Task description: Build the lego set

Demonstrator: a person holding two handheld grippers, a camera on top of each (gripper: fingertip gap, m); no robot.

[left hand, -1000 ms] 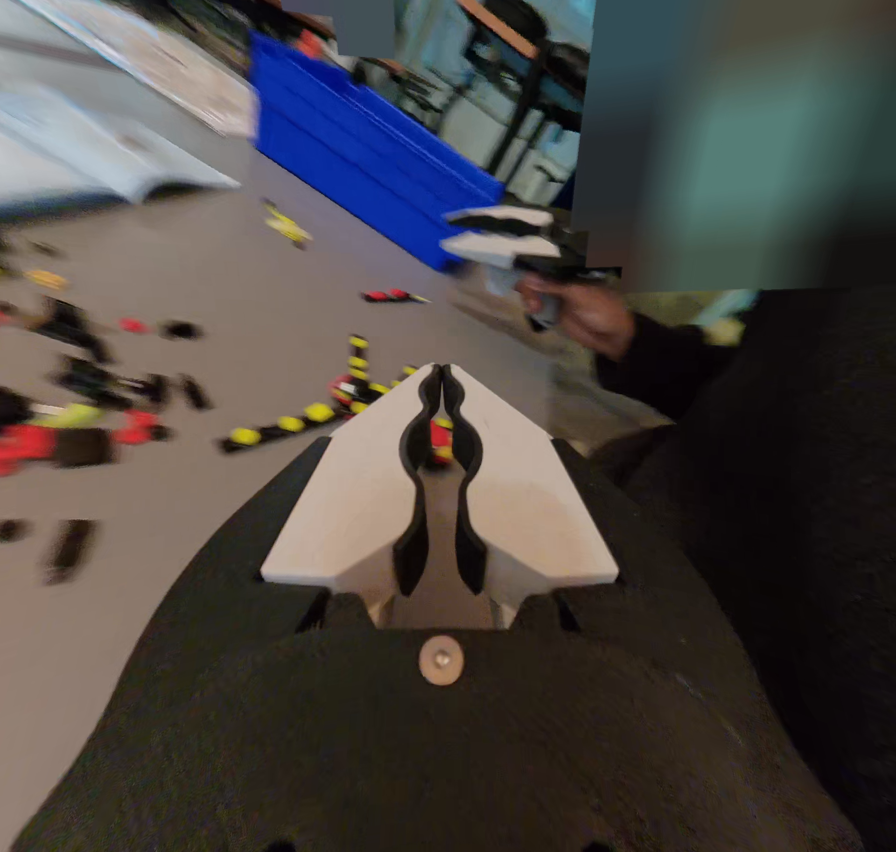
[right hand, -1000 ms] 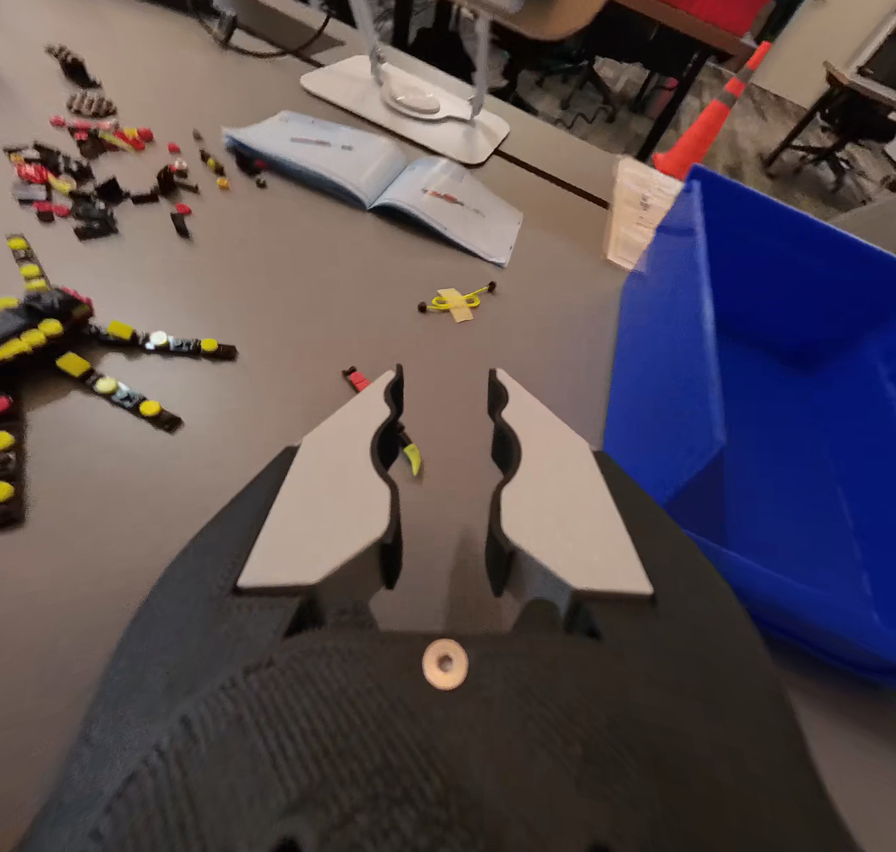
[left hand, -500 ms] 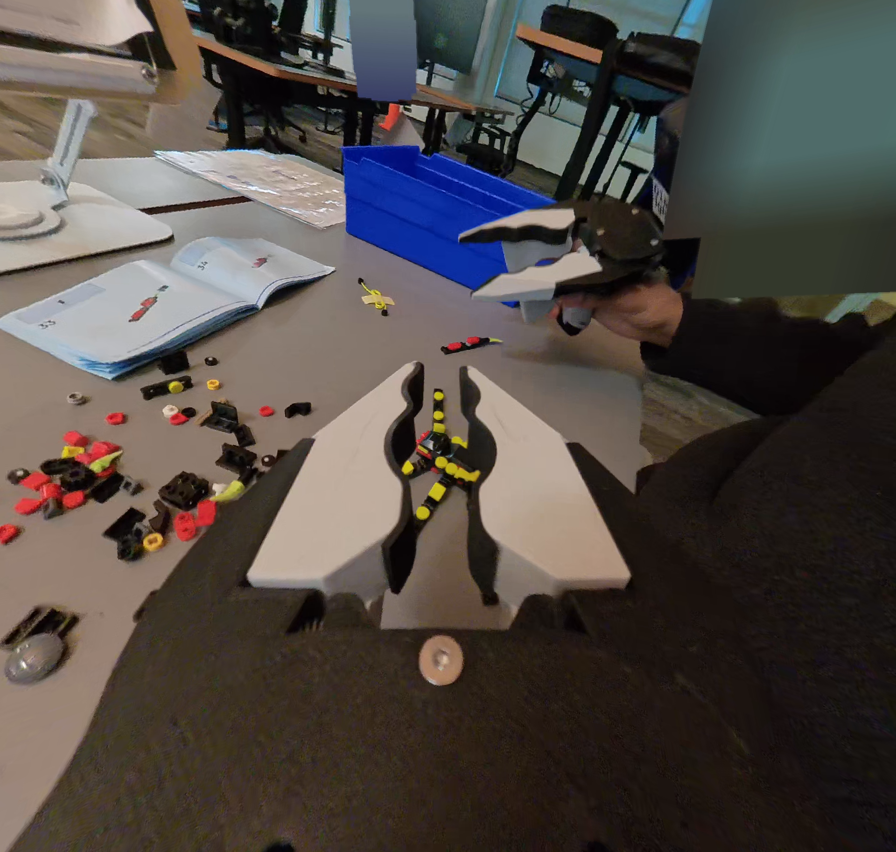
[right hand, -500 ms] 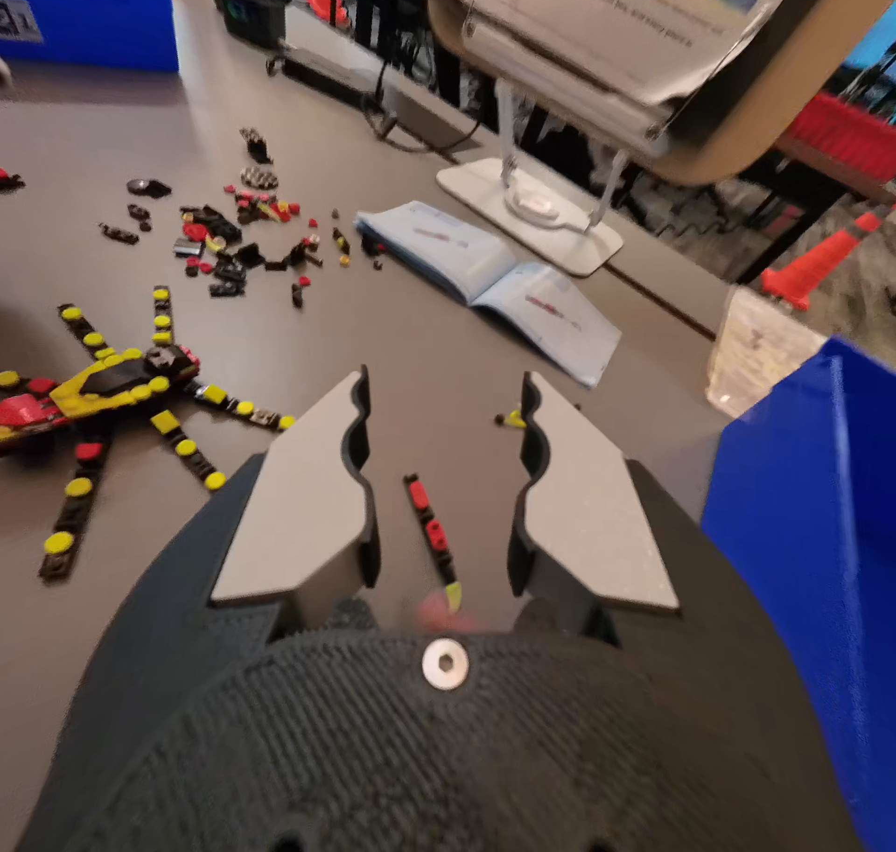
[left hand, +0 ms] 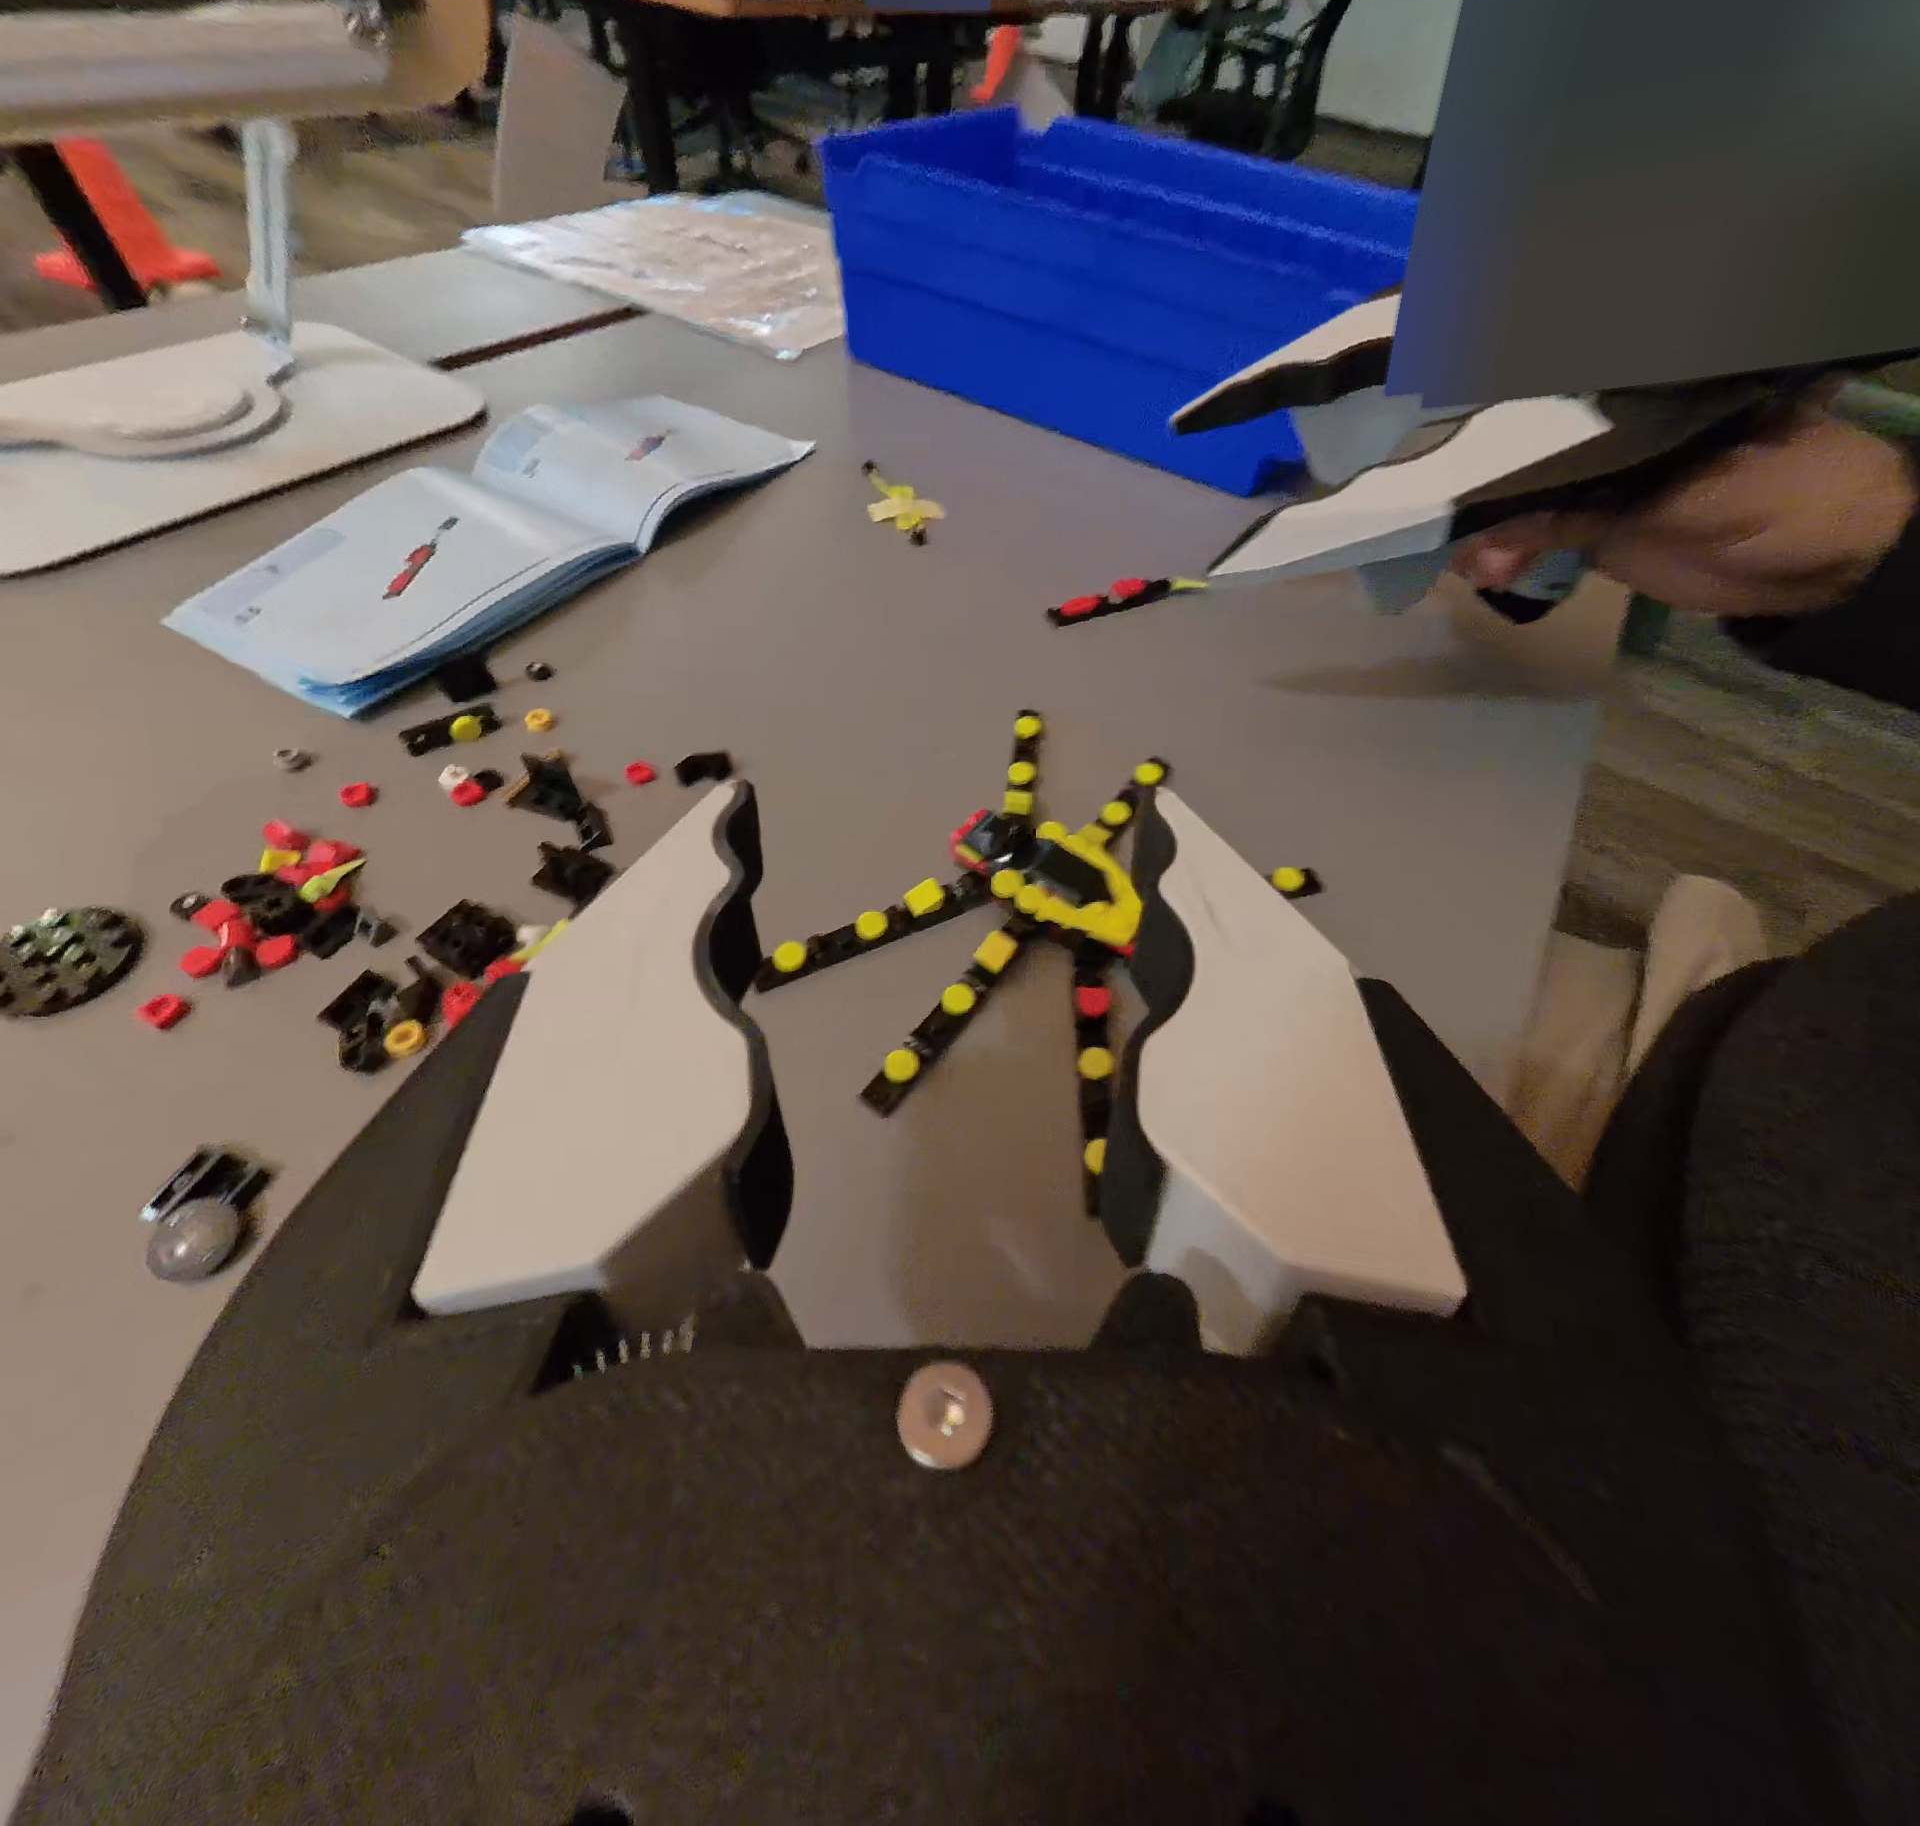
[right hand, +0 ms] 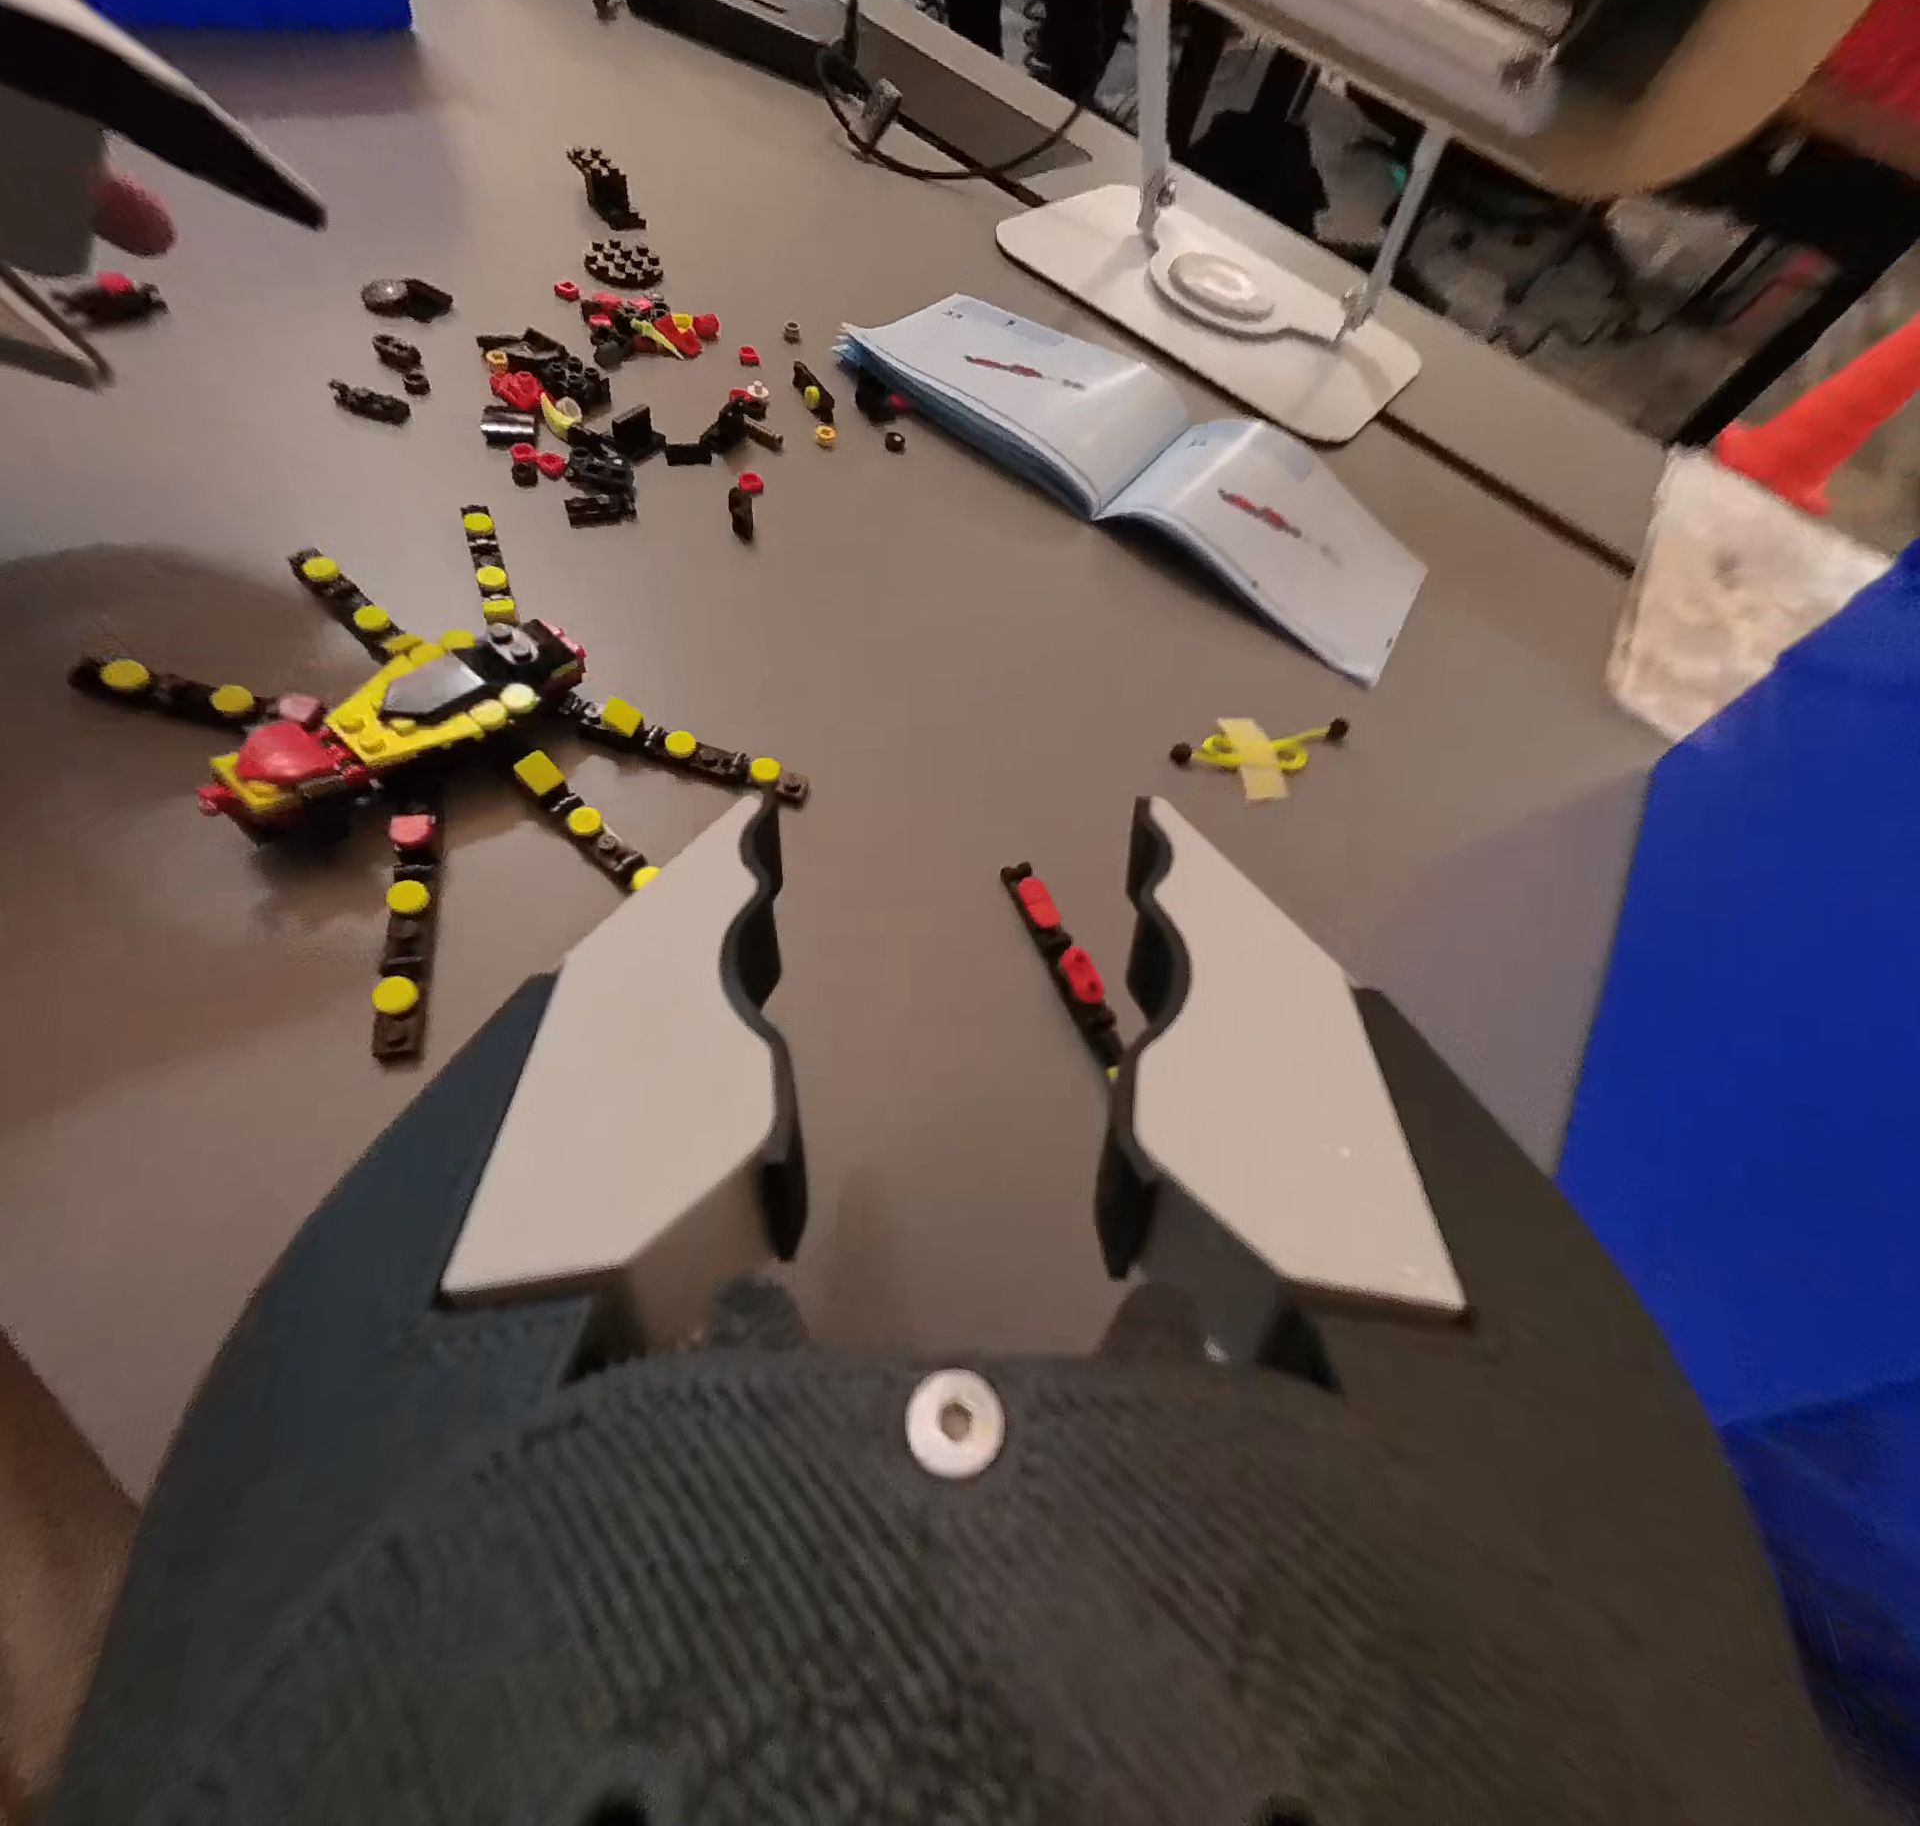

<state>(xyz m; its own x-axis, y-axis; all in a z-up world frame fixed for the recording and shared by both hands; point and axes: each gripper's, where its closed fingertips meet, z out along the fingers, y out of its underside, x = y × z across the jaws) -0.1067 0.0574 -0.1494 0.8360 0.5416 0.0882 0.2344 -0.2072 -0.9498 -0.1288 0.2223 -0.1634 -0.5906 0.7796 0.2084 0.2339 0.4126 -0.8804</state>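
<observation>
A yellow, black and red spider-like lego model (left hand: 1049, 883) with several black legs dotted yellow lies on the grey table; it also shows in the right wrist view (right hand: 416, 716). My left gripper (left hand: 945, 800) is open and empty, its fingers standing either side of the model, above it. A loose black leg strip with red studs (right hand: 1065, 955) lies on the table between my right gripper's fingers, close to the right one; it also shows in the left wrist view (left hand: 1117, 597). My right gripper (right hand: 951, 810) is open and empty, and appears in the left wrist view (left hand: 1195, 488).
A pile of loose black, red and yellow pieces (left hand: 312, 903) lies left of the model. An open instruction booklet (left hand: 488, 550), a stand base (left hand: 208, 415), a blue bin (left hand: 1091, 301) and a small yellow elastic piece (left hand: 904, 509) sit farther back. The table edge (left hand: 1558, 841) is on the right.
My left gripper has opened wide and come over the spider model. My right gripper has opened a little more and shifted so the red-studded leg strip lies near its right finger.
</observation>
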